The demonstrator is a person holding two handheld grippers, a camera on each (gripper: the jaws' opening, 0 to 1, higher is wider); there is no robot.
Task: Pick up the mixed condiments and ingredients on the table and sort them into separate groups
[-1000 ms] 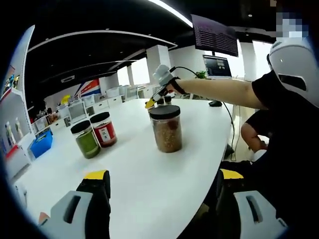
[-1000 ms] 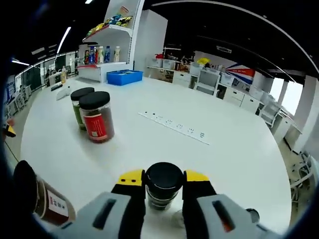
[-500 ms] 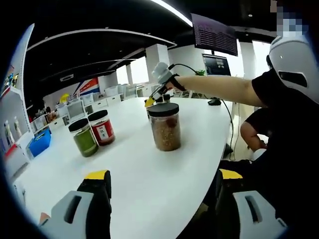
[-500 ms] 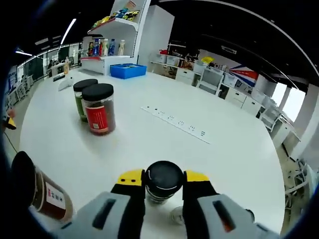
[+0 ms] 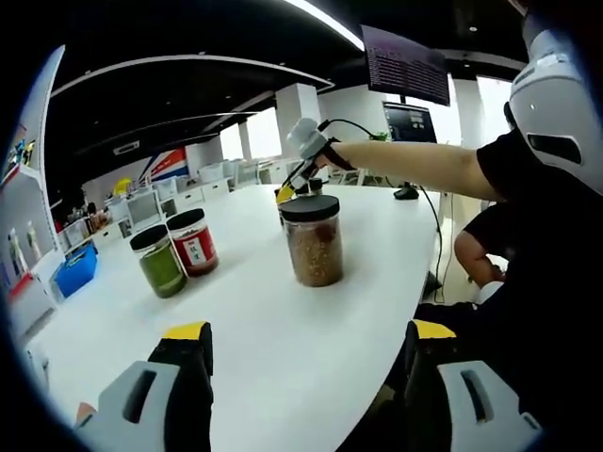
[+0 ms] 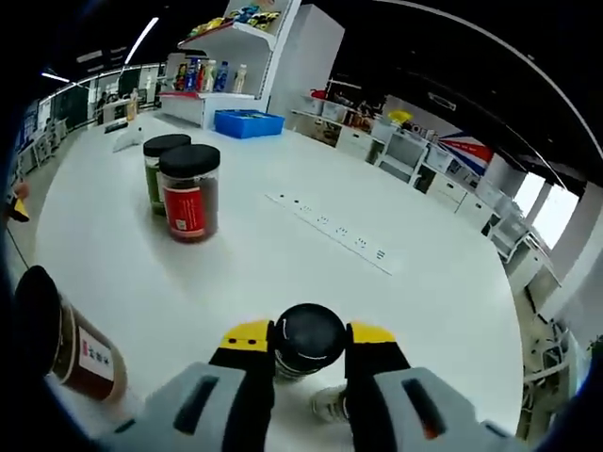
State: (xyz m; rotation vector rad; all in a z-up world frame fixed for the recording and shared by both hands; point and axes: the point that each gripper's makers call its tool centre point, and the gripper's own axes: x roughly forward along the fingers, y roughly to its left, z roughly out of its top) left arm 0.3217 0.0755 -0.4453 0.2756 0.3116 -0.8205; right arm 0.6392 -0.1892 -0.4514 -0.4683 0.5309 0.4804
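The right gripper point(image 6: 309, 350) fingers clamp a small black-lidded glass jar point(image 6: 307, 341) above the white bench point(image 6: 283, 254); the left gripper point(image 5: 301, 363) fingers spread wide.

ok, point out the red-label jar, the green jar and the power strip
red-label jar point(image 6: 189, 201), right gripper view, on its red label
green jar point(image 6: 155, 176), right gripper view, on its glass side
power strip point(image 6: 330, 230), right gripper view, mid-length

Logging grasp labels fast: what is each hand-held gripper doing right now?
Left hand-held gripper: open, jaws wide apart, holding nothing.
Right hand-held gripper: shut on a small black-lidded jar, above the white table.
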